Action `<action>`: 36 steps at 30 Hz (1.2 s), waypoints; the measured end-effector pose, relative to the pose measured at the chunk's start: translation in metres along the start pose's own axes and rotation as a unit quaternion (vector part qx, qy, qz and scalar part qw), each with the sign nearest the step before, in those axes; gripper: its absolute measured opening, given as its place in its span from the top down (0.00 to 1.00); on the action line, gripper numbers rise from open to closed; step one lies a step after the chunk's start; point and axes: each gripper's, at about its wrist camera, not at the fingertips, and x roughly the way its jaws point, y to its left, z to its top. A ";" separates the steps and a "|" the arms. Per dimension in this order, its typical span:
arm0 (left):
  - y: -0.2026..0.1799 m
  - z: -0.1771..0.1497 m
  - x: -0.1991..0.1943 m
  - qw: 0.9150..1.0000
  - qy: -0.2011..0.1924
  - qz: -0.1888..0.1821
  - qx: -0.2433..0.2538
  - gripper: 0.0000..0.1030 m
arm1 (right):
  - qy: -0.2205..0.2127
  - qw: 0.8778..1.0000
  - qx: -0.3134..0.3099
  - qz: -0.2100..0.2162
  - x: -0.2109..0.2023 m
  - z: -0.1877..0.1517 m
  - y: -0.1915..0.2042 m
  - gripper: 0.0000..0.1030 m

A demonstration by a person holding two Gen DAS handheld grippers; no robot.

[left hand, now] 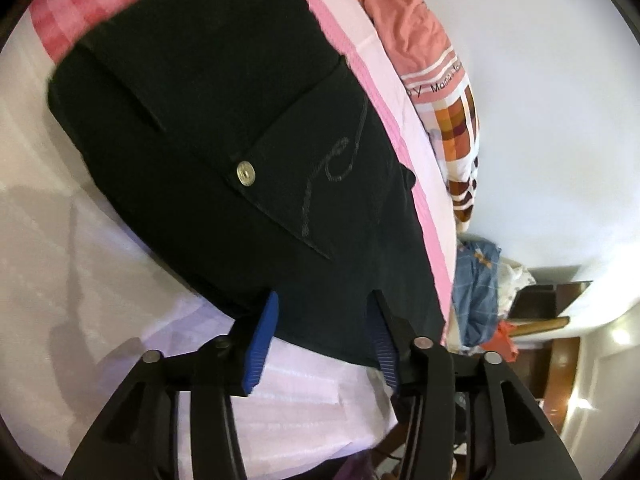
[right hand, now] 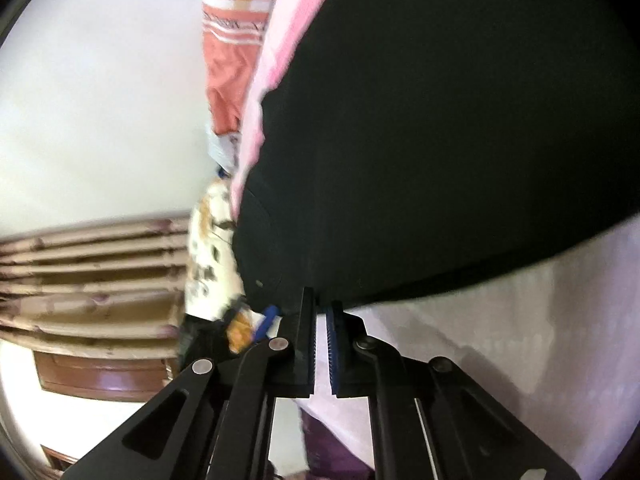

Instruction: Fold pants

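Observation:
Black pants (left hand: 200,120) lie spread on a pale pink bed sheet (left hand: 60,240), back pocket up, with a metal button (left hand: 245,173) and stitched lettering. My left gripper (left hand: 324,298) stands open at the near edge of the pants. Its blue pads flank the fabric without pressing on it. In the right wrist view the pants (right hand: 440,140) fill the upper right. My right gripper (right hand: 321,304) is shut, its tips pinched on the near edge of the black cloth above the sheet (right hand: 540,320).
An orange and checked quilt (left hand: 400,20) is bunched along the far side of the bed. A blue garment pile (left hand: 478,288) and wooden furniture (left hand: 560,360) stand beyond the bed's edge. A floral cloth (right hand: 208,260) and a beige curtain (right hand: 80,280) show at the left.

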 end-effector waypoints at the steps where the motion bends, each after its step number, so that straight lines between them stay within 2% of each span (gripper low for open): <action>1: 0.001 0.001 -0.002 1.000 -0.003 0.002 0.003 0.51 | 0.009 1.000 0.010 -0.007 0.005 0.000 -0.006 0.95; 5: 0.004 0.001 -0.001 1.000 -0.003 0.006 0.003 0.51 | 0.006 1.000 0.014 0.008 0.004 0.001 -0.007 0.94; 8: 0.001 0.001 -0.001 1.000 -0.005 0.017 0.015 0.50 | 0.015 0.999 0.025 0.043 0.006 0.003 -0.005 0.91; 13: -0.002 0.001 0.001 1.000 -0.003 0.020 0.021 0.48 | 0.012 0.998 0.051 0.045 0.011 0.007 -0.012 0.87; 17: -0.001 0.002 0.003 1.000 -0.002 0.016 0.017 0.47 | 0.006 0.997 0.054 0.049 0.016 0.010 -0.007 0.74; 19: -0.002 0.001 0.003 1.000 -0.002 0.017 0.019 0.47 | 0.002 0.998 0.056 0.041 0.019 0.011 -0.004 0.74; 21: -0.003 0.001 0.003 1.000 0.000 0.019 0.022 0.46 | 0.004 0.998 0.055 0.037 0.019 0.009 0.000 0.69; 23: -0.004 0.002 0.001 1.000 0.001 0.018 0.019 0.45 | 0.003 0.997 0.063 0.050 0.013 0.006 0.001 0.54; 25: -0.005 0.003 0.000 1.000 -0.002 0.019 0.023 0.45 | 0.001 0.997 0.062 0.053 0.005 0.001 0.003 0.50; 31: -0.006 0.004 0.000 1.000 -0.002 0.019 0.024 0.44 | 0.003 0.997 0.069 0.027 0.005 -0.001 -0.002 0.50; 36: -0.006 0.005 -0.002 0.999 -0.002 0.018 0.027 0.44 | -0.008 0.997 0.066 0.026 0.011 0.005 0.001 0.50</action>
